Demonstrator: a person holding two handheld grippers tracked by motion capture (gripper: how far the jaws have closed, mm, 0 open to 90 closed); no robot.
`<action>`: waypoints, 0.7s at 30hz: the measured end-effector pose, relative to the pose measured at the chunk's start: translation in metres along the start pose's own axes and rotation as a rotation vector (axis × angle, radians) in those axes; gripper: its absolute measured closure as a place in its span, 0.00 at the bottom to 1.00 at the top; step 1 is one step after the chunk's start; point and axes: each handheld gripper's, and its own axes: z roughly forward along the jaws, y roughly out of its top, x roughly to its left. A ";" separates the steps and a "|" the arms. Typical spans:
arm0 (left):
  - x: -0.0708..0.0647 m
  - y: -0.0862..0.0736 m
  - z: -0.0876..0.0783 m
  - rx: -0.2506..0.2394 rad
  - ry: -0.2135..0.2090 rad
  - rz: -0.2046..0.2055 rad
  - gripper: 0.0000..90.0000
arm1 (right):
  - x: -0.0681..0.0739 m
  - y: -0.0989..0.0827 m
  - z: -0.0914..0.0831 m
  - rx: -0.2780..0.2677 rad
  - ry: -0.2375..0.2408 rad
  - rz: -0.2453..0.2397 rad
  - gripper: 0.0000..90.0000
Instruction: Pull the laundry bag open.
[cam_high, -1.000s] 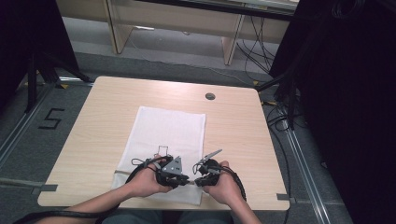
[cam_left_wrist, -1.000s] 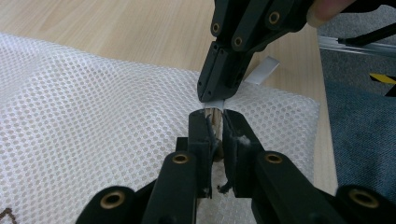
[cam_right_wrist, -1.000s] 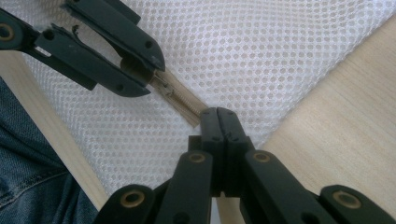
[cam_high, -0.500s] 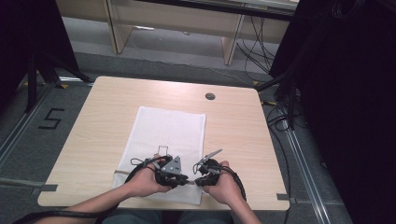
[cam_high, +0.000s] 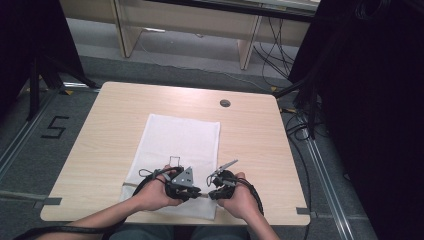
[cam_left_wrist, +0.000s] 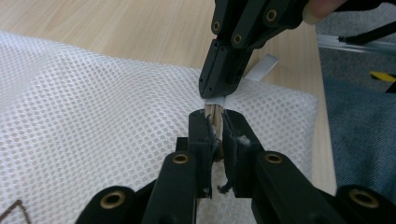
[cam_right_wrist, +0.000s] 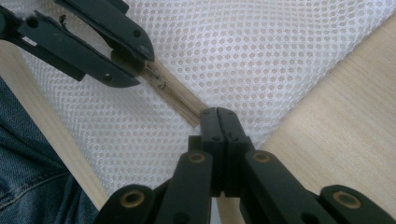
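I hold a tool in each hand over the near edge of the surface, where a white mesh bag lies flat, its long side running away from me. My left tool has its jaws pinched on the beige zipper that runs along the bag's near end, and the pads press on it from both sides. My right tool is pressed together on the end of that same zipper, close to the bag's near right corner, with a white tag sticking out just beyond it. The two tools sit near each other, tips facing along the zipper line. A small dark outline is printed on the mesh just past my left hand.
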 end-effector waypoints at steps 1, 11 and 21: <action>0.000 0.000 0.000 0.003 0.002 0.004 0.91 | 0.000 0.000 0.000 0.000 -0.001 -0.001 1.00; 0.000 -0.001 -0.001 0.002 0.003 0.002 0.91 | 0.001 0.000 0.000 0.004 -0.001 0.011 1.00; 0.000 -0.001 -0.001 0.005 0.006 0.008 0.91 | 0.001 0.000 0.000 0.000 -0.003 0.004 1.00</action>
